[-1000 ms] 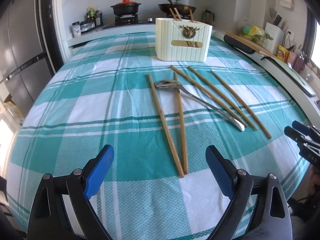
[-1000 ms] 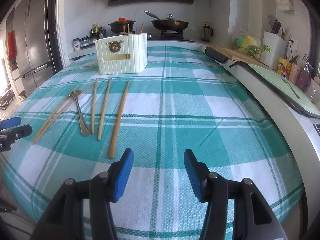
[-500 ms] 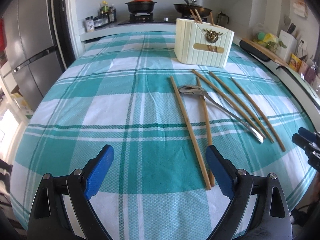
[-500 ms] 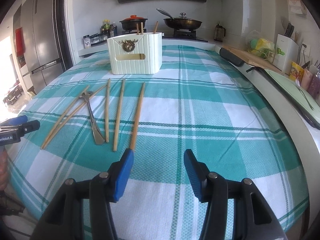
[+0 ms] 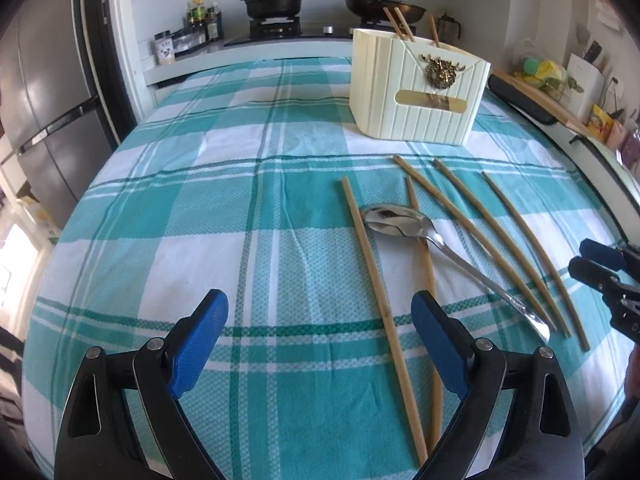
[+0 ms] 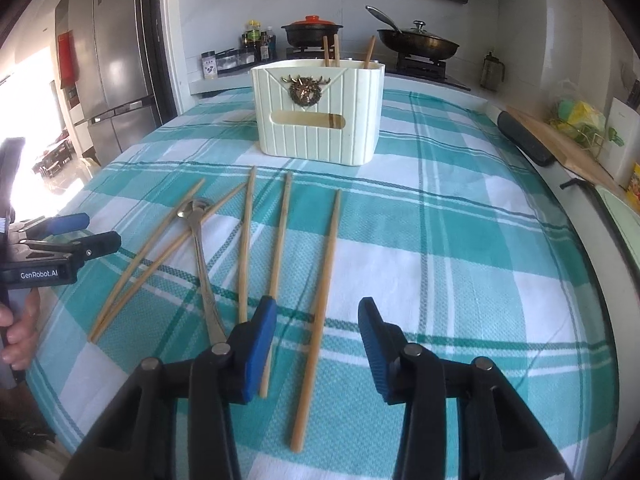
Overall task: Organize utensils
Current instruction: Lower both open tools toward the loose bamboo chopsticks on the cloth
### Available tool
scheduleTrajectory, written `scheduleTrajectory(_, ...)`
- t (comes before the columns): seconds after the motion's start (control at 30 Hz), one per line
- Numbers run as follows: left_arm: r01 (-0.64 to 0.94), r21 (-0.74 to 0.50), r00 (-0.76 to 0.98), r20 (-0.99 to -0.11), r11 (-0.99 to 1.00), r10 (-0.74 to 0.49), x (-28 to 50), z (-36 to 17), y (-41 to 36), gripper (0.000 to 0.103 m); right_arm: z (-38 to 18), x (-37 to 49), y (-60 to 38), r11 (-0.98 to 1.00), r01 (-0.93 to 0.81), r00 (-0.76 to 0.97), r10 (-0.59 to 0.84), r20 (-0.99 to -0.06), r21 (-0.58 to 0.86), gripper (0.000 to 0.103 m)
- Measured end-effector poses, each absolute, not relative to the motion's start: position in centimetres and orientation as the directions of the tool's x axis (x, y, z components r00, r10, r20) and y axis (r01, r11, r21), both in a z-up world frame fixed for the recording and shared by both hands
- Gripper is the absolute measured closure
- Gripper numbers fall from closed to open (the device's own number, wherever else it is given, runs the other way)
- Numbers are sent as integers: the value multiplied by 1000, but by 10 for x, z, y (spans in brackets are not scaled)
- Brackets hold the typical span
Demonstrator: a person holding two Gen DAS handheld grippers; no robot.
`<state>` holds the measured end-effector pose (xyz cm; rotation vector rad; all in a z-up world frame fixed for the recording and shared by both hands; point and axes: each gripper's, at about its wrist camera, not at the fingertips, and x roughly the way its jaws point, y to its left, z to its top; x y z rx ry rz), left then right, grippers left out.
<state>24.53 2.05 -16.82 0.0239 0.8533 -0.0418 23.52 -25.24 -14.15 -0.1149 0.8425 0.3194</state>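
Jaws: we see left gripper [image 5: 318, 344] wide open, right gripper [image 6: 316, 350] narrowing around rightmost chopstick [image 6: 320, 308], apparently ungripped.

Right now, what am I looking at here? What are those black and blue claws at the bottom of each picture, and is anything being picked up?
No robot here: a person holds a hand tool in each hand, and each tool carries its own camera looking along its two blue-padded fingers. One picture comes from the left gripper, the other from the right gripper.

Both look over a table with a teal and white checked tablecloth. On it lie five loose bamboo chopsticks and a steel spoon, in front of a cream ribbed utensil holder that already has chopsticks standing in it.

Nothing is held yet. The left gripper is wide open. The right gripper's jaws have just been closing, with one chopstick lying between them, not yet pinched.
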Motion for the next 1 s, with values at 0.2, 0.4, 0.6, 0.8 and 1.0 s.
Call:
scheduleTrajectory(0.2, 38, 93, 622, -782, 995, 50, 260, -184, 14, 9, -171, 273, -239, 936, -349, 512, 225, -829, 38, 79)
scheduleTrajectory(0.4, 27, 113, 594, -801, 993, 76, 257, -192, 27, 9, -169, 262, -256, 961, -277, 511, 154, -845, 7, 92)
scheduleTrajectory(0.6, 92, 29, 547, -837, 995, -26, 273, -192, 29, 10, -167, 261, -268, 962, -269, 482, 174, -859, 43, 88)
scheduleTrajectory(0.8, 117, -5, 521, -851, 993, -65, 293, -194, 25, 12, -167, 271, -255, 936, -351, 451, 170, -876, 1, 86)
scheduleTrajectory(1.0, 70, 12, 547, -836, 997, -28, 297, -199, 25, 3, -170, 282, -260, 935, -355, 483, 200, -852, 19, 79)
